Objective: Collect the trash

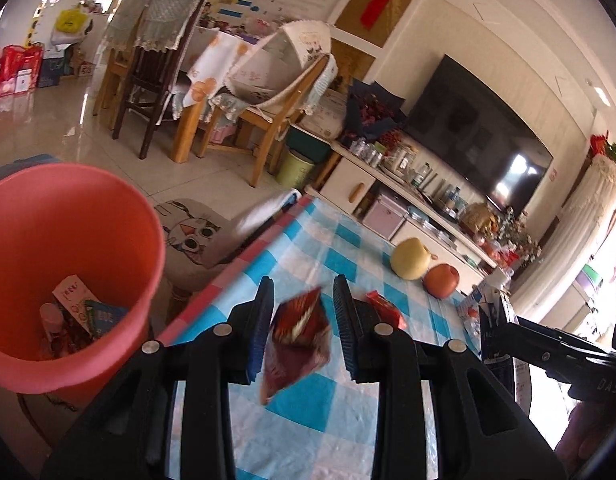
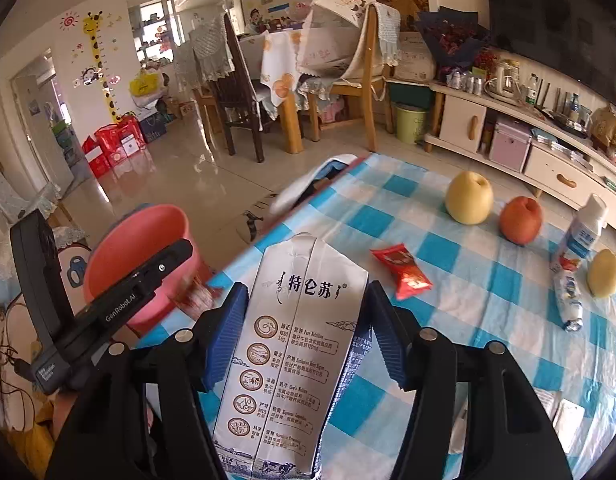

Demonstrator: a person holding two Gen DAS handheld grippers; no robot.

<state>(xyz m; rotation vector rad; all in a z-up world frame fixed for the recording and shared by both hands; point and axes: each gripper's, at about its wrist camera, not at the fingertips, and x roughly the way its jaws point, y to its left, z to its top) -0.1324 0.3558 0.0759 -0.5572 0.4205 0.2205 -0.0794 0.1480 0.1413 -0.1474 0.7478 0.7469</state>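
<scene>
- The pink bucket (image 1: 67, 248) serves as the landmark; it stands off the edge of the table (image 2: 488, 280) with its blue-and-white checked cloth, and already holds several wrappers and cartons.
- The left gripper (image 1: 303, 320) is above the table edge just beside the bucket. A dark red snack wrapper (image 1: 297, 340) sits between its blue pads (image 1: 259, 332), blurred; the jaws look spread wider than the wrapper, so I cannot tell whether they pinch it.
- The right gripper (image 2: 303, 328) is farther from the bucket, over the table, clamped on a flattened white milk carton (image 2: 295, 352) that stands upright between its fingers.
- A red candy wrapper (image 2: 402, 270) lies on the cloth, farther from the bucket than the carton.
- Beyond it, well apart from the bucket, sit a yellow pear (image 2: 468, 198) and a red apple (image 2: 522, 220), close together.
- Farthest out are a small white bottle (image 2: 584, 232), a crumpled bottle (image 2: 568, 300) lying flat and a yellow fruit (image 2: 606, 274).
</scene>
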